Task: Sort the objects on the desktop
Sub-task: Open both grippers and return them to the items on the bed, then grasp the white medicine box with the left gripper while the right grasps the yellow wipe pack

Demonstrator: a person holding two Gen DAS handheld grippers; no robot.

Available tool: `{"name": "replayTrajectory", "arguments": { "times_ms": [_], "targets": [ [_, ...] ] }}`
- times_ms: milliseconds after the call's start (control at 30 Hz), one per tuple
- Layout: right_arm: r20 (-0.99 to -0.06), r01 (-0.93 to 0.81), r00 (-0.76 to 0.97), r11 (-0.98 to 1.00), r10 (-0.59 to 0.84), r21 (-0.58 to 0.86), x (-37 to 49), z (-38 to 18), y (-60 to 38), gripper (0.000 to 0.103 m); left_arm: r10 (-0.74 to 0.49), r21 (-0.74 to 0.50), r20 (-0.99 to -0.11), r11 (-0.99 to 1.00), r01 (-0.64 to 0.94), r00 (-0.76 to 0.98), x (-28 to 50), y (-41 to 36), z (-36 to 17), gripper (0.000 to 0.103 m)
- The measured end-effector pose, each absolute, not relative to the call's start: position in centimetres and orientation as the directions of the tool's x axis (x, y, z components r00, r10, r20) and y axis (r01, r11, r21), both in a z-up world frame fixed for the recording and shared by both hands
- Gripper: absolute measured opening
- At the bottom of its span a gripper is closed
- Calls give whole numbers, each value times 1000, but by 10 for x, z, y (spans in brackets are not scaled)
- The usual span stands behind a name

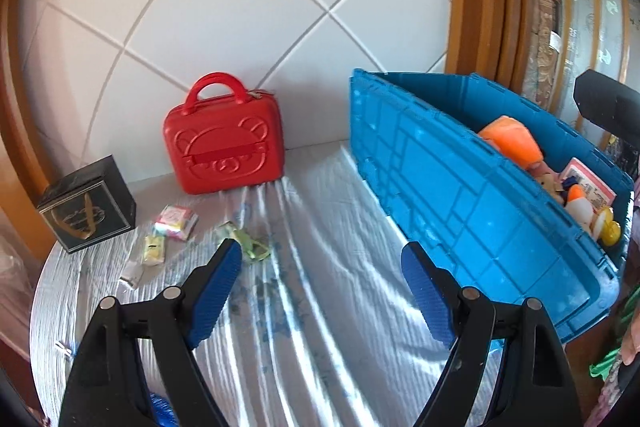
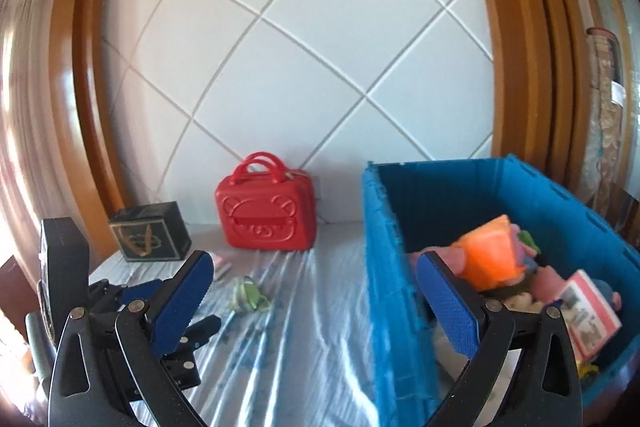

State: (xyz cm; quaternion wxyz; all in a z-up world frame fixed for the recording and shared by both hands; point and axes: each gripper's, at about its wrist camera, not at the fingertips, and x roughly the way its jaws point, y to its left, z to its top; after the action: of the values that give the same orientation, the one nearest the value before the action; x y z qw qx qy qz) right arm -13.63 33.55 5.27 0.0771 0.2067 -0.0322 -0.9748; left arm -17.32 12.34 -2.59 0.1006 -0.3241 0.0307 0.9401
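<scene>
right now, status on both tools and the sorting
Left tool open, empty. Right tool open, empty. Green crumpled wrapper loose on cloth. Blue plastic crate part-filled.

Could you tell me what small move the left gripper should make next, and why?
Probably ease the left gripper forward and down toward the crumpled green item on the cloth. Its jaws stand open and empty, that item lies loose just beyond its left fingertip, and the blue crate already holds other toys.
</scene>
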Motion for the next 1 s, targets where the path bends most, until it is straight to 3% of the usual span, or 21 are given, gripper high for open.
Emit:
{"name": "replayTrajectory", "arguments": {
  "times_ms": [500, 767, 1000],
  "targets": [
    [-629, 381, -682, -916, -373, 130, -257, -33, 138, 103, -127, 13, -764, -983, 181, -633, -218, -122, -119, 82],
    [-793, 406, -469, -893, -388, 196, -340, -121, 49, 103, -125, 13, -849, -976, 217, -513, -268, -198, -187, 82],
    [-861, 383, -373, -902, -347, 198, -421, -183, -1, 103, -59, -22, -894, -985, 174, -444, -342, -229, -248, 82]
  ]
}}
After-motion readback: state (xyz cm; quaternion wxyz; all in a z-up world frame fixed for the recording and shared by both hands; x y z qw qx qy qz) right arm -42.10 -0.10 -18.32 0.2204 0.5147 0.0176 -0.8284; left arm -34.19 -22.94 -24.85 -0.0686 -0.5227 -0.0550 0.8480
